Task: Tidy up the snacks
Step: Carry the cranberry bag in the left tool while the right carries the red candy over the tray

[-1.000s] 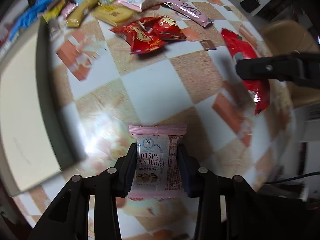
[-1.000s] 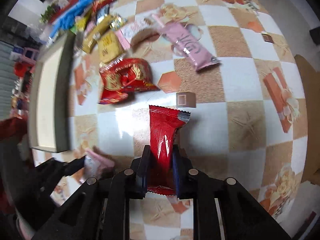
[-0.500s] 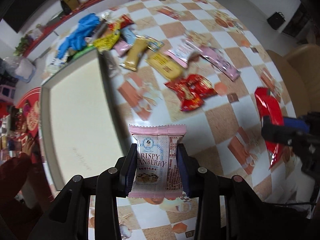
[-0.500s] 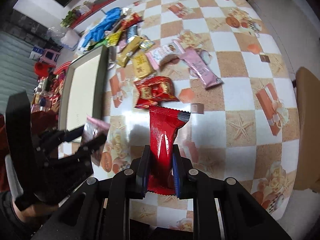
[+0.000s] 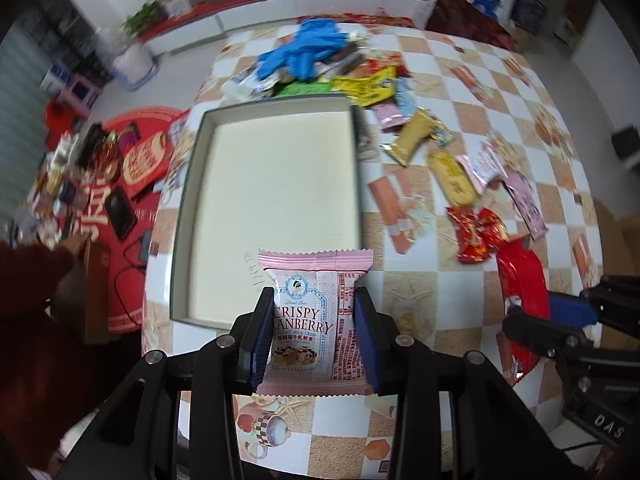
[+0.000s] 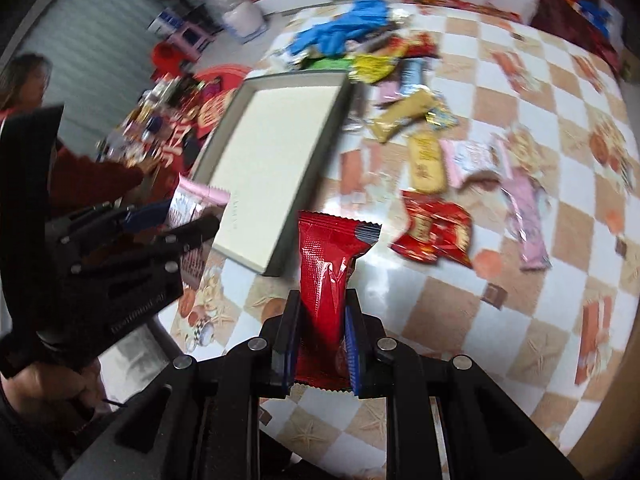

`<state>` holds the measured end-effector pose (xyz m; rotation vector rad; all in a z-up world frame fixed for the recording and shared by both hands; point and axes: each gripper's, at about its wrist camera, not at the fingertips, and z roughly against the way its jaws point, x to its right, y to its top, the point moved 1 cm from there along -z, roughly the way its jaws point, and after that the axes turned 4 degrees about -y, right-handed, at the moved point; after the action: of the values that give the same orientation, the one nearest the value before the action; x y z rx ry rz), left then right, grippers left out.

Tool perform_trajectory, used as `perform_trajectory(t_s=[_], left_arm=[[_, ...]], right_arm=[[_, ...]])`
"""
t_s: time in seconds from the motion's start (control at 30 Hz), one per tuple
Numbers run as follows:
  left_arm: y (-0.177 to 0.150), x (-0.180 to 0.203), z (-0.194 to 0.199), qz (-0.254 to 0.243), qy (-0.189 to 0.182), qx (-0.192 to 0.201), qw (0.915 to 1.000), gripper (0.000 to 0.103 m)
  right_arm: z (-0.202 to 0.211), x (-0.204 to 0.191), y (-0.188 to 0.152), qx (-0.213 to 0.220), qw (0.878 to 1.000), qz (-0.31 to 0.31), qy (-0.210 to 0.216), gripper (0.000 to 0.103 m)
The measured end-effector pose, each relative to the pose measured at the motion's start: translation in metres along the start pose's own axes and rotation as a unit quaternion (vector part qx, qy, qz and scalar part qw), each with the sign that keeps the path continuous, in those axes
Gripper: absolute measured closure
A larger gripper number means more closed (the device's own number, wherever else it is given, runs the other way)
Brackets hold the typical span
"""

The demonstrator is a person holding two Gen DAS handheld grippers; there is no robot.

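Note:
My left gripper (image 5: 315,300) is shut on a pink "Crispy Cranberry" snack packet (image 5: 314,316), held in the air over the near edge of the shallow cream tray (image 5: 276,184). My right gripper (image 6: 320,304) is shut on a long red snack packet (image 6: 326,276), lifted above the checkered table, just right of the tray (image 6: 280,152). In the left wrist view the right gripper (image 5: 532,316) shows at the right with the red packet (image 5: 520,276). In the right wrist view the left gripper (image 6: 176,220) shows at the left with the pink packet (image 6: 196,200).
Several loose snack packets (image 5: 440,160) lie on the table right of the tray, with a blue glove (image 5: 308,48) and more wrappers beyond it. A red twin packet (image 5: 476,232) lies near the right gripper. A person in a red sleeve (image 6: 92,180) stands at the left.
Both grippers have risen from the table with their packets and rolled, so the tray now lies straight ahead. The view takes in much more of the table and room.

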<state>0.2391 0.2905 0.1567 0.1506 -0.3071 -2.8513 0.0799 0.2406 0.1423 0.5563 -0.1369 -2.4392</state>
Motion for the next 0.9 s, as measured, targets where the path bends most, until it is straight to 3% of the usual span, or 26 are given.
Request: perform_trajectory(t_s=[0.23, 0.47, 0.67, 0.9], left_arm=[[0.02, -0.066, -0.02, 0.062, -0.038, -0.005, 0.9974, 0.061], [0.042, -0.109, -0.052, 0.087, -0.086, -0.025, 0.9922, 0.061], [0.065, -0.123, -0.078, 0.06, -0.083, -0.039, 0.9939, 0.062], [0.086, -0.123, -0.095, 0.023, -0.073, -0.038, 0.9964, 0.062]], right_arm=[[-0.02, -0.048, 0.034, -0.026, 0.997, 0.067, -0.013, 0.082], [-0.046, -0.08, 0.074, -0.048, 0.997, 0.054, -0.024, 0.082], [-0.081, -0.1, 0.111, -0.068, 0.997, 0.023, -0.042, 0.082], [-0.112, -0.094, 0.143, -0.089, 0.993, -0.035, -0.062, 0.082]])
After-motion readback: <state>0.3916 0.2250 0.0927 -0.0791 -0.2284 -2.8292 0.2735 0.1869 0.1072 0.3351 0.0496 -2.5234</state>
